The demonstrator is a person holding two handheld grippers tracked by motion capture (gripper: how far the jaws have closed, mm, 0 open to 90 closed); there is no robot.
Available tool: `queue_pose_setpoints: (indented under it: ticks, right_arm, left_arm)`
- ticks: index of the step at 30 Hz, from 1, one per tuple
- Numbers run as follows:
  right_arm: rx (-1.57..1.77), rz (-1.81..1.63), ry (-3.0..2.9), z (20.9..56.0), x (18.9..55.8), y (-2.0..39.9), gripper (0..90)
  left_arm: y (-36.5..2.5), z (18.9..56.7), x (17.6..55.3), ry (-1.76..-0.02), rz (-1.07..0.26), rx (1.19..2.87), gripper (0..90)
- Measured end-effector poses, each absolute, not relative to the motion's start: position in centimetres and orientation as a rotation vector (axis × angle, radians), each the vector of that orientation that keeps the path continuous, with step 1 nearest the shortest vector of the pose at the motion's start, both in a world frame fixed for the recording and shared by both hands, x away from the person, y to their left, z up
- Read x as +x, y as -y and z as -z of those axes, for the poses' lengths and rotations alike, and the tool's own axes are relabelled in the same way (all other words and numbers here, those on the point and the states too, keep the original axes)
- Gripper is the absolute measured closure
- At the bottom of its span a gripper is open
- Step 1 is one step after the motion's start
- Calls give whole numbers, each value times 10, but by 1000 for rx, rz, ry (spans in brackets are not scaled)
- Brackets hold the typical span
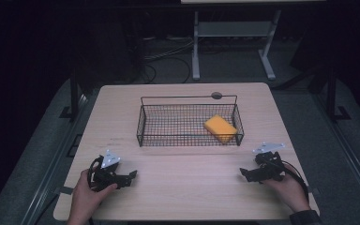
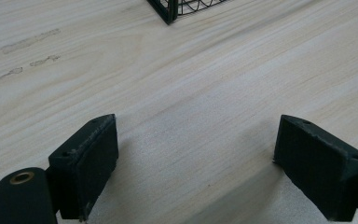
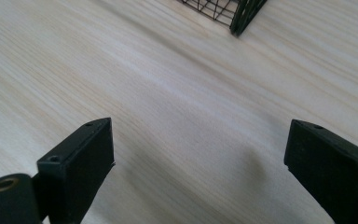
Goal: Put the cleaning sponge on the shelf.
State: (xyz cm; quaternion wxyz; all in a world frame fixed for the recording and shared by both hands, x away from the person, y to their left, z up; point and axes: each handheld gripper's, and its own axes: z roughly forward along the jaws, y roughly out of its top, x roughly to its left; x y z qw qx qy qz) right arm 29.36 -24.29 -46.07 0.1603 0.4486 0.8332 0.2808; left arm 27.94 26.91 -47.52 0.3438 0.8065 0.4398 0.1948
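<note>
A yellow sponge (image 1: 221, 128) lies inside the black wire basket (image 1: 142, 125), toward its right end. My left gripper (image 1: 130, 177) rests low over the table's front left, held in a hand, and it is open with nothing between its jaws (image 2: 196, 158). At the front right my right gripper (image 1: 244, 175) is likewise open and empty (image 3: 198, 163). Both point inward and forward at bare wood. A near corner of the basket (image 2: 168, 10) shows at the top of the left gripper view, and another corner of the basket (image 3: 242, 16) at the top of the right gripper view.
The wooden table (image 1: 187, 192) has a round cable hole (image 1: 216, 95) at its far edge behind the basket. Faint scuff marks (image 2: 23, 44) lie on the wood left of the basket. A metal stand (image 1: 234, 37) and cables sit on the floor beyond.
</note>
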Motion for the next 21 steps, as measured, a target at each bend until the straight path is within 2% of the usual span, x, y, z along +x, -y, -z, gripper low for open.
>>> queue_pose_setpoints:
  ticks: [7, 21]
  right_arm:
    - [1272, -807, -2386, 472, 288, 245, 31]
    - [1252, -972, -2320, 483, 281, 253, 16]
  left_arm:
    - [-269, 475, 279, -1143, -506, 2095, 128]
    - [-269, 475, 279, -1144, -507, 2095, 128]
